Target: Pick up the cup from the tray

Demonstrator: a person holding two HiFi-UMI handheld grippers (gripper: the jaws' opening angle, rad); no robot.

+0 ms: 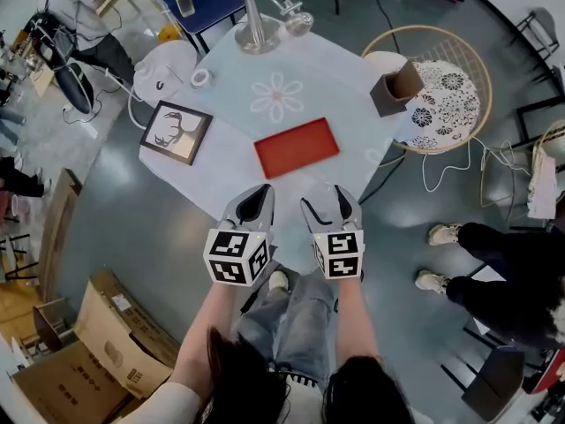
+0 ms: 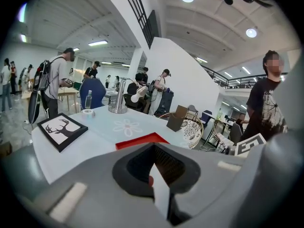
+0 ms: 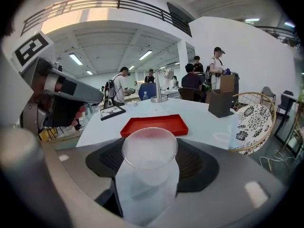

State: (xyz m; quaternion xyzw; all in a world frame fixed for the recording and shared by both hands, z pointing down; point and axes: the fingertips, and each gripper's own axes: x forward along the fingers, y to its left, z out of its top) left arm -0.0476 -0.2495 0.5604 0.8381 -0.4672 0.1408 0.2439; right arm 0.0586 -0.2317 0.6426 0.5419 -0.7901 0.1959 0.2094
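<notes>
The red tray [image 1: 297, 147] lies bare near the front of the white-clothed table [image 1: 344, 95]; it also shows in the left gripper view as tray [image 2: 141, 140] and in the right gripper view as tray [image 3: 154, 125]. A frosted translucent plastic cup [image 3: 149, 167] stands upright in my right gripper [image 3: 149, 158], whose jaws are shut on it. In the head view the right gripper [image 1: 332, 205] and left gripper [image 1: 255, 203] hang side by side just off the table's near edge, above the person's knees. The left gripper [image 2: 154, 170] is shut with nothing held.
On the table are a framed deer picture [image 1: 177, 132] at the left, a metal lamp [image 1: 256, 25] and tape roll [image 1: 200, 79] at the back, and a brown box [image 1: 397, 85] at the right. A wicker chair [image 1: 455, 91] stands beyond. Cardboard boxes [image 1: 79, 352] sit lower left; a person's legs [image 1: 494, 254] are at the right.
</notes>
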